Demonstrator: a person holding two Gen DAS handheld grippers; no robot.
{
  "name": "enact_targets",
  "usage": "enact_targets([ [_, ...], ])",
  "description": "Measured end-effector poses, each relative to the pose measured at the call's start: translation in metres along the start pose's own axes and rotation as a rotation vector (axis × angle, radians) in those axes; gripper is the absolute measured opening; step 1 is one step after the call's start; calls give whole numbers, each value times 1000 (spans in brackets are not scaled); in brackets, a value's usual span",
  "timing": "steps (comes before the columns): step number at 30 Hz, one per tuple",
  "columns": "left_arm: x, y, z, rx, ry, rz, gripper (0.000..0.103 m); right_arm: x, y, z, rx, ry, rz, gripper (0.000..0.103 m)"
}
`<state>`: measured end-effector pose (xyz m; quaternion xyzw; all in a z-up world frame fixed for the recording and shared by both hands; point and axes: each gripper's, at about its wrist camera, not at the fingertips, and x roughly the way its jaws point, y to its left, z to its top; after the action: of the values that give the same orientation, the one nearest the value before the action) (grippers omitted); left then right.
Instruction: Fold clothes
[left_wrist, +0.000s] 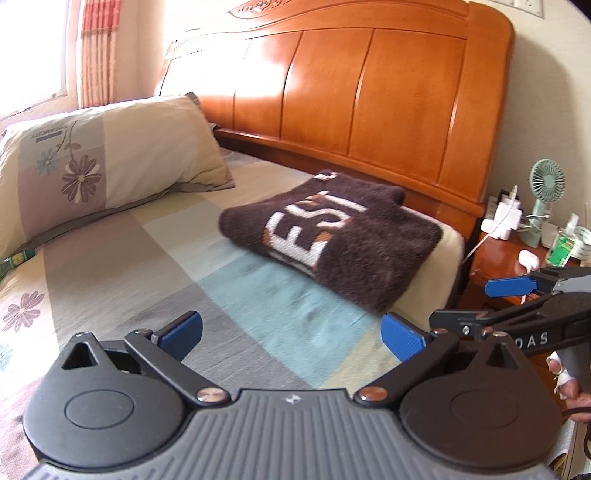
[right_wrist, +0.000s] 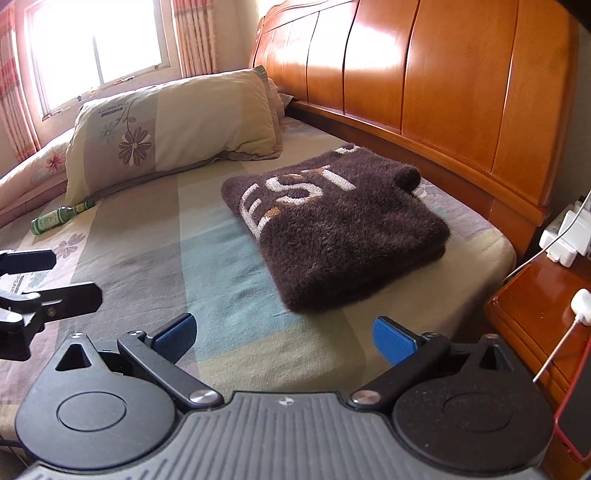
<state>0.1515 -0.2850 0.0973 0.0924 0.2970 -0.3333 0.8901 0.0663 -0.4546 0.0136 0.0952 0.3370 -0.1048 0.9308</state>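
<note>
- The brown sweater (right_wrist: 332, 225) lies already folded into a thick, squarish bundle on the bed (right_wrist: 229, 280), in the centre of the right wrist view and a little right of centre in the left wrist view, close to the wooden headboard (right_wrist: 436, 81).
- Its surface is fuzzy and deep-piled, with white letters knitted in; I judge it soft, limp and fairly light for its bulk, not slippery and not fragile.
- The layers sit loosely stacked, so a pinch on the top ply alone would likely peel the fold open.
- The best hold, as I judge it, is at the near rounded edge at the middle of the frame, taking all the layers together, one gripper toward each corner.
- A small lump of cloth sticks up at the far right corner of the bundle; it may be a cuff or collar, I cannot tell.
- The left gripper (left_wrist: 291, 338) has its blue fingers (left_wrist: 183, 334) spread wide and holds nothing, short of the bundle.
- The right gripper (right_wrist: 284, 338) likewise has its fingers (right_wrist: 393, 341) spread and empty, near the bundle's front edge without touching it.
</note>
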Motion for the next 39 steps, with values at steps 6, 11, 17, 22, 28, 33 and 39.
enact_targets([
  [6, -5, -12, -4, 8, 4, -20, 102, -22, 6, -5, -18, -3, -48, 103],
  [11, -15, -16, -7, 8, -13, -34, 102, -34, 9, -9, -13, -9, -55, 103],
  [17, -23, -16, -11, 5, -13, -29, 102, -42, 18, -12, -24, -17, -53, 103],
  [22, -28, -15, -13, -14, -17, -41, 102, -45, 22, -13, -38, -23, -54, 103],
  [28, -35, -14, -13, -43, -29, -68, 102, -49, 22, -12, -44, -33, -48, 103],
  [33, -38, -16, -13, -44, -25, -94, 102, -49, 20, -13, -42, -31, -50, 103],
  [39, -37, -17, -15, -53, -13, -103, 102, -51, 17, -12, -38, -35, -58, 103],
])
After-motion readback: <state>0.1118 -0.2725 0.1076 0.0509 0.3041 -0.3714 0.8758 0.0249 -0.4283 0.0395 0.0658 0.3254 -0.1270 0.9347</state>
